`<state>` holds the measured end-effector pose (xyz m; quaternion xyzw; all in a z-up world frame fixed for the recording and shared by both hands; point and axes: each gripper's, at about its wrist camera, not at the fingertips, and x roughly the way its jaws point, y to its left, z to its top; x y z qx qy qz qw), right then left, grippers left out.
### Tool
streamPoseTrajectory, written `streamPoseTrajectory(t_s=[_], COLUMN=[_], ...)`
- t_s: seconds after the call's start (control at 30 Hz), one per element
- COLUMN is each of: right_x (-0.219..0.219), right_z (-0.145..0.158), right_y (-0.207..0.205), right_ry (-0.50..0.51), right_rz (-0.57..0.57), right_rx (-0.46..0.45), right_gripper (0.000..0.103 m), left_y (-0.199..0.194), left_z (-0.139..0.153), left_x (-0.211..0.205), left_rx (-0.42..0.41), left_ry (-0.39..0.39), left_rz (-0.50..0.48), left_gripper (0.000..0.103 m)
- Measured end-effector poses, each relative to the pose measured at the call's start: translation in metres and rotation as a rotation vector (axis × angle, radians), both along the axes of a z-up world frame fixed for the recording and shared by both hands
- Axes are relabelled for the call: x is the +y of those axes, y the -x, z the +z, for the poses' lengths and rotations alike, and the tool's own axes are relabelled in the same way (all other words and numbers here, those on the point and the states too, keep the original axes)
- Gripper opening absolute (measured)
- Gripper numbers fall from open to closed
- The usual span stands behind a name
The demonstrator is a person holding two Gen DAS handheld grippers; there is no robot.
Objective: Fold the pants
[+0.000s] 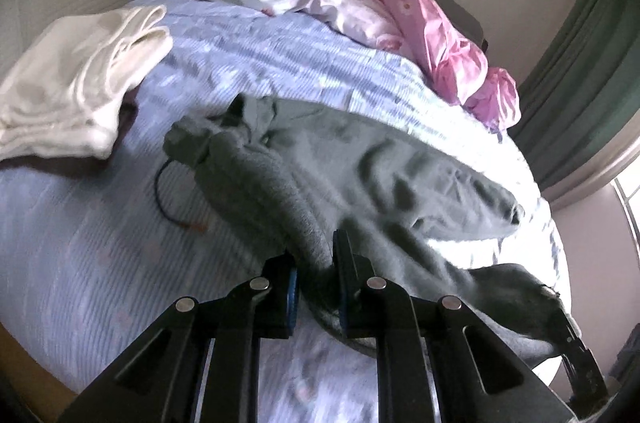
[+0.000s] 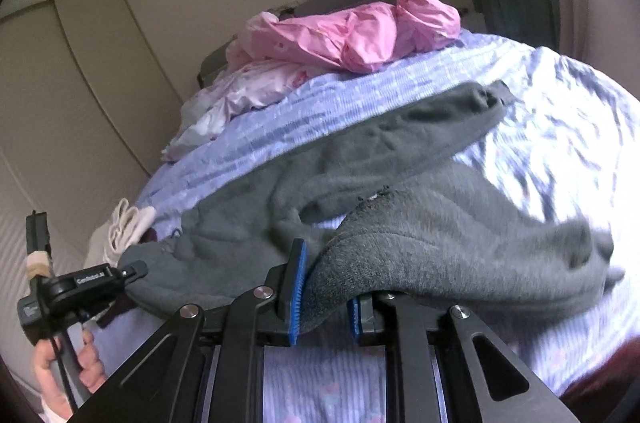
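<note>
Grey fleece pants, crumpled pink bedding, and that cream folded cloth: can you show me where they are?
grey fleece pants (image 2: 360, 159): right wrist view, on the far leg.
crumpled pink bedding (image 2: 352, 35): right wrist view, middle of the heap.
cream folded cloth (image 1: 76, 83): left wrist view, on its top layer.

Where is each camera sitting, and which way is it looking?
Left wrist: sits on the left gripper, looking along its fingers across the bed at the grey pants it pinches; the right gripper shows at the lower right edge.
Right wrist: sits on the right gripper, clamped on the pants; the left gripper and hand show.
Both share pants, pink bedding and cream cloth.
</note>
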<state>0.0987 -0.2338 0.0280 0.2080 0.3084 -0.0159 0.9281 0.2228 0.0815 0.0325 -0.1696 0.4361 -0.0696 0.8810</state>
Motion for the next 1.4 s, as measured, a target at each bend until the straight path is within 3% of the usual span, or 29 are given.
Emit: streamPoseTrajectory(t_s=[0.2,0.33,0.57,0.9,1.1,1.17,1.2,1.23,1.27,1.3,1.33,1.4], right_x=[-0.017,-0.017,-0.034,-0.047,-0.042,-0.040,-0.040,-0.041,-0.043,-0.045,-0.045,-0.043], right_z=[0.031,0.049,0.055,-0.011,-0.046,-0.060,-0.064,-0.071,-0.074,-0.077,-0.078,-0.076], right_y=[-0.071,-0.117,-0.205,-0.339,-0.381,-0.390,-0.394,-0.398,-0.401,-0.403,-0.405,-0.403], right_ry=[-0.010,0.059,0.080,0.095,0.100,0.092,0.091,0.086,0.067,0.014,-0.039,-0.097], right_rz=[0.045,0.103,0.113,0.119,0.141,0.153,0.157,0.163,0.169,0.190,0.216,0.242], right_rx=[0.059,0.105,0.204,0.400,0.469,0.507,0.522,0.544,0.552,0.550,0.548,0.550], right_gripper=[0.019,0.019,0.019,0.019,0.019,0.020,0.022,0.024,0.037,0.056,0.073,0.080], left_y=[-0.056,-0.098,-0.177,-0.258,-0.284,-0.287,-0.288,-0.288,-0.289,-0.289,-0.288,-0.288], left_z=[0.029,0.044,0.034,-0.033,-0.069,-0.074,-0.073,-0.070,-0.069,-0.064,-0.058,-0.046], left_x=[-0.016,-0.027,-0.048,-0.069,-0.061,-0.056,-0.053,-0.051,-0.050,-0.048,-0.046,-0.045], left_rx=[0.011,0.017,0.065,0.138,0.218,0.237,0.245,0.252,0.254,0.256,0.252,0.250], left_ry=[-0.051,-0.065,-0.127,-0.253,-0.242,-0.215,-0.192,-0.177,-0.169,-0.159,-0.141,-0.133], left_rz=[0.000,0.022,0.042,0.036,0.030,0.027,0.029,0.034,0.041,0.053,0.057,0.063], left_gripper=[0.016,0.016,0.017,0.017,0.023,0.029,0.037,0.052,0.062,0.079,0.082,0.082])
